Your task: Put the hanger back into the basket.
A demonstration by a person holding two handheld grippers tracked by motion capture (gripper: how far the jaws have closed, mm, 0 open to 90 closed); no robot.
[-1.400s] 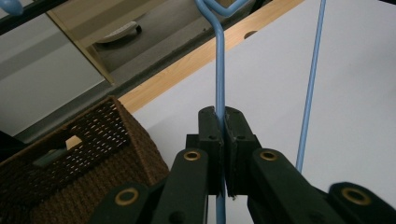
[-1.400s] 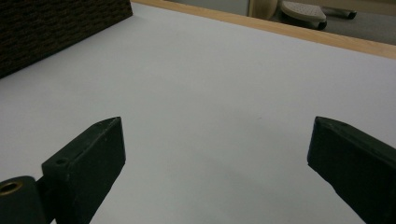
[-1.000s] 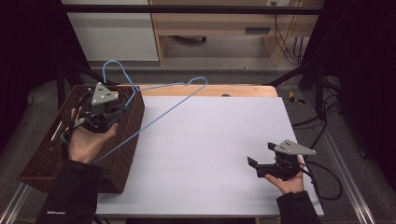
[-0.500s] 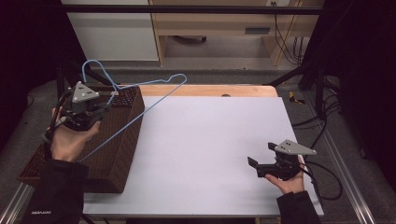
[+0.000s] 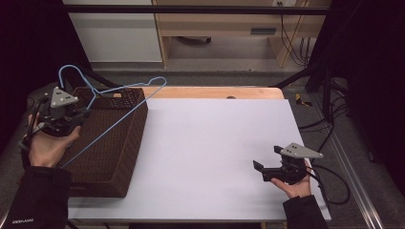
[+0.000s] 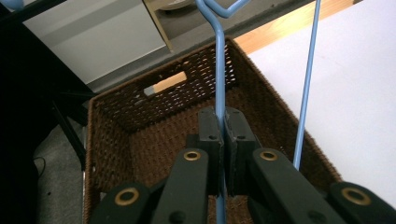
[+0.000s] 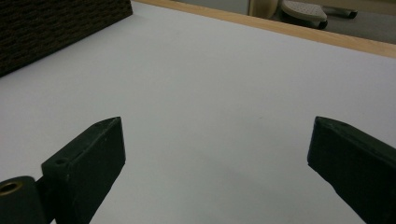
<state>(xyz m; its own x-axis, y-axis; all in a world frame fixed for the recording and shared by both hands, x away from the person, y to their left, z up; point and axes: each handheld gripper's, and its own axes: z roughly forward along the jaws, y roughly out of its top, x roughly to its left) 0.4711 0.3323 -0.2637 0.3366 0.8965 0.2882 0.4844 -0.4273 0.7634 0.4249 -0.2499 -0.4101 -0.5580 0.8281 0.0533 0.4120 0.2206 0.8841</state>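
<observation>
Presently: table (image 5: 210,143), bare white top; basket (image 5: 112,143) at its left edge; blue hanger (image 5: 114,121) raised over the basket, one wire pinched in the left gripper (image 6: 219,140); right gripper (image 5: 267,168) parked wide-jawed, holding nothing.

A white-topped table (image 5: 215,138) with a wooden far edge is seen on a grey floor (image 5: 219,76). Beyond it, a white cabinet (image 5: 114,33) and a wooden shelf unit (image 5: 224,24) are shown; dark surroundings flank both sides.
</observation>
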